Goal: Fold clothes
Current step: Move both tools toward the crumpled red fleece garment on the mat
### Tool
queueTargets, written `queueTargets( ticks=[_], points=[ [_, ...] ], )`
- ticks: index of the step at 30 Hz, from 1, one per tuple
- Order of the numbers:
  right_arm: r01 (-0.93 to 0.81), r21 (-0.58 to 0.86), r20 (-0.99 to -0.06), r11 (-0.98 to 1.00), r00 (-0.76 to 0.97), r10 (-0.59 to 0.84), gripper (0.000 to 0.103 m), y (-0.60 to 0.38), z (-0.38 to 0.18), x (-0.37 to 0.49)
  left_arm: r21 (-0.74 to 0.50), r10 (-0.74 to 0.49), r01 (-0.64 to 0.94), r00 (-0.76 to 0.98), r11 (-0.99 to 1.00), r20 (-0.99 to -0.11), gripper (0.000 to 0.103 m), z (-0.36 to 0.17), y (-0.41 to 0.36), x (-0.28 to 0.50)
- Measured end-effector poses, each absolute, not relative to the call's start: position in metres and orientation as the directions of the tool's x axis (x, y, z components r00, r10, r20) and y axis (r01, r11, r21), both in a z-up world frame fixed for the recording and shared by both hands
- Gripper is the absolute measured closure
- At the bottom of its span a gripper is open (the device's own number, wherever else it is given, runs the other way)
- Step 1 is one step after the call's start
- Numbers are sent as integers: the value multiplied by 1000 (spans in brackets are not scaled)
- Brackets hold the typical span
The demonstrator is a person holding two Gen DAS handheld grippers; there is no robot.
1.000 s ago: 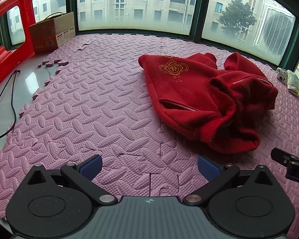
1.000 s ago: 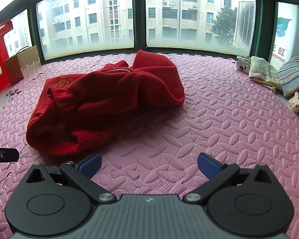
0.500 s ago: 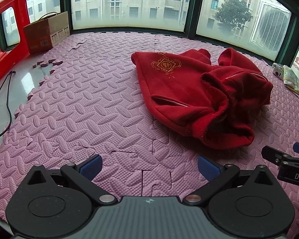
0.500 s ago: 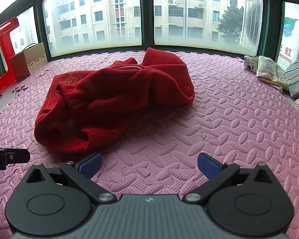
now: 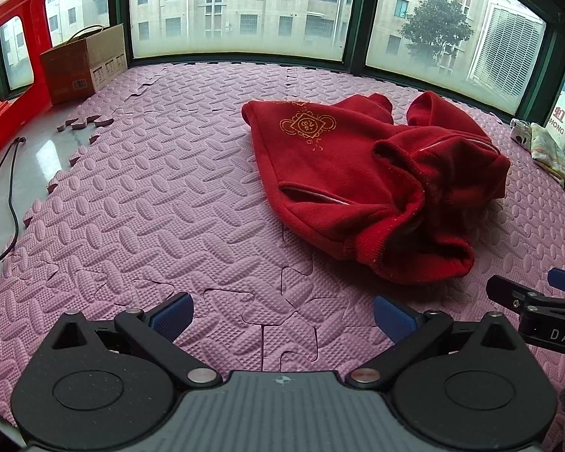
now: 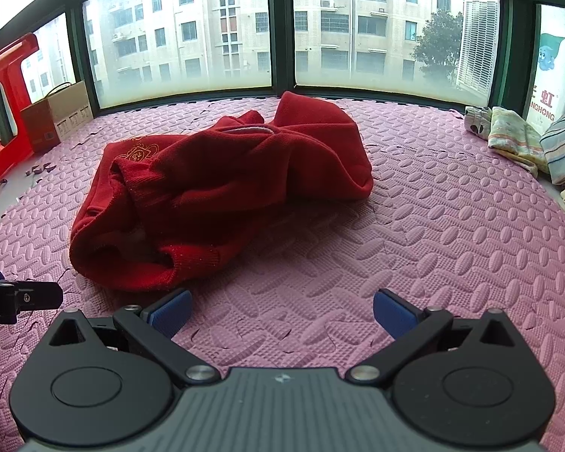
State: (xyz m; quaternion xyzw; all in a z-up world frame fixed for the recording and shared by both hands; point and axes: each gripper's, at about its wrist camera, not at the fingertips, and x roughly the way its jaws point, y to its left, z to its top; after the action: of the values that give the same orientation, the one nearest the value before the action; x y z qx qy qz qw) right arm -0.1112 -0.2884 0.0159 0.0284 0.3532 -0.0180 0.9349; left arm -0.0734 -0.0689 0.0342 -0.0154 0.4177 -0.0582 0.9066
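Red hoodie (image 5: 361,184) lies crumpled on the pink foam mat (image 5: 162,203), long axis running away toward the windows. My left gripper (image 5: 282,314) sees it ahead-right, my right gripper (image 6: 280,310) ahead-left; both gape wide, holding nothing. Right looks marginally nearer the ribbed hem (image 6: 192,260), though fisheye distortion makes that uncertain.

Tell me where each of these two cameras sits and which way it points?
Left wrist view: sits on the left gripper, looking forward over the pink foam mat at the red hoodie; its own open blue fingertips show, and the right gripper at the right edge.
Right wrist view: sits on the right gripper, facing the hoodie's crumpled side; its open fingertips show, and the left gripper at the left edge.
Shared: hoodie, mat, windows, cardboard box.
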Motion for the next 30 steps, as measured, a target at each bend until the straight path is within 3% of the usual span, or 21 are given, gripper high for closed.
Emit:
queueTargets(
  ticks=[30],
  points=[
    [40, 49, -663, 998, 749, 3, 0, -283, 16, -104, -77, -144, 133, 640, 988, -755, 0, 37, -78, -66]
  ],
)
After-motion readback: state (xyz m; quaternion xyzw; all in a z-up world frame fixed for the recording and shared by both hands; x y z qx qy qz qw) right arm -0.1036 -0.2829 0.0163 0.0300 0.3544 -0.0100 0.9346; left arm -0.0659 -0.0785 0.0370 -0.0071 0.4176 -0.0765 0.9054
